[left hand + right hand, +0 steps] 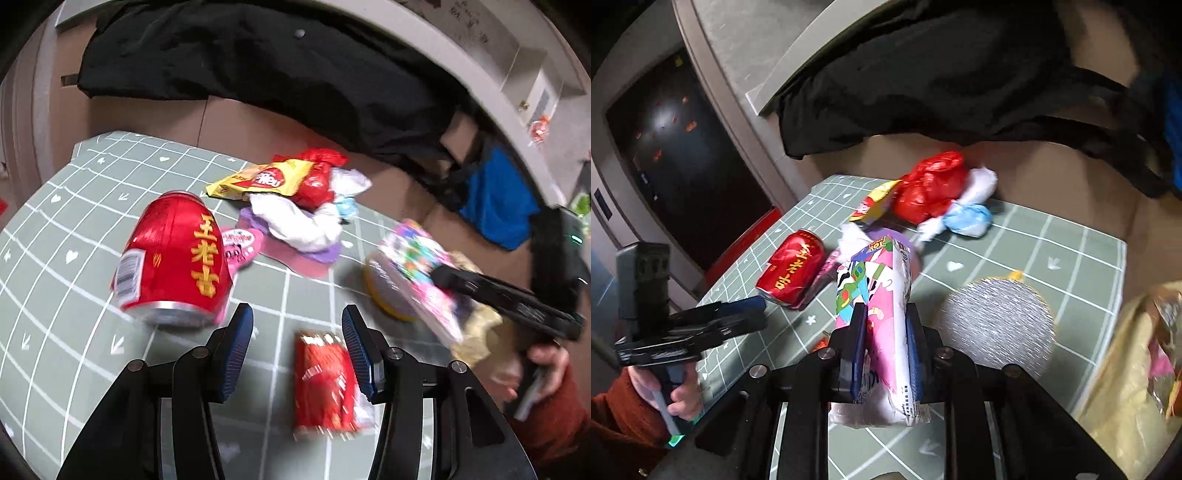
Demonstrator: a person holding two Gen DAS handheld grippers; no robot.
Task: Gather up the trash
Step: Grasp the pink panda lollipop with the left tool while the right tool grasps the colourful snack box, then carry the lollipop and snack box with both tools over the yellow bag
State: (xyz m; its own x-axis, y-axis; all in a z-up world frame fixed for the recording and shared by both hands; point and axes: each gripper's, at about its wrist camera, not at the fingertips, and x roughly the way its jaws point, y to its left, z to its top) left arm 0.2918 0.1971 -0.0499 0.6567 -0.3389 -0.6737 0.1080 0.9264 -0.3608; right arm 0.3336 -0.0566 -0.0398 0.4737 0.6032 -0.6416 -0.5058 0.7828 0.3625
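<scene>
A low table, covered by a grey-green cloth (74, 236) with a white grid and small white hearts and arrows. Behind it, a tan-brown sofa or padded seat (155, 118); seam lines visible. A black garment (258, 66) lies draped along its top and back. At the right end of the seat, something bright blue (495, 199) with black straps, possibly a bag. Beyond, a pale grey wall ledge (491, 66), faint writing on the surface above it. On the other side, a dark glass pane (676, 155) in a grey frame, one soft light reflected in it.
</scene>
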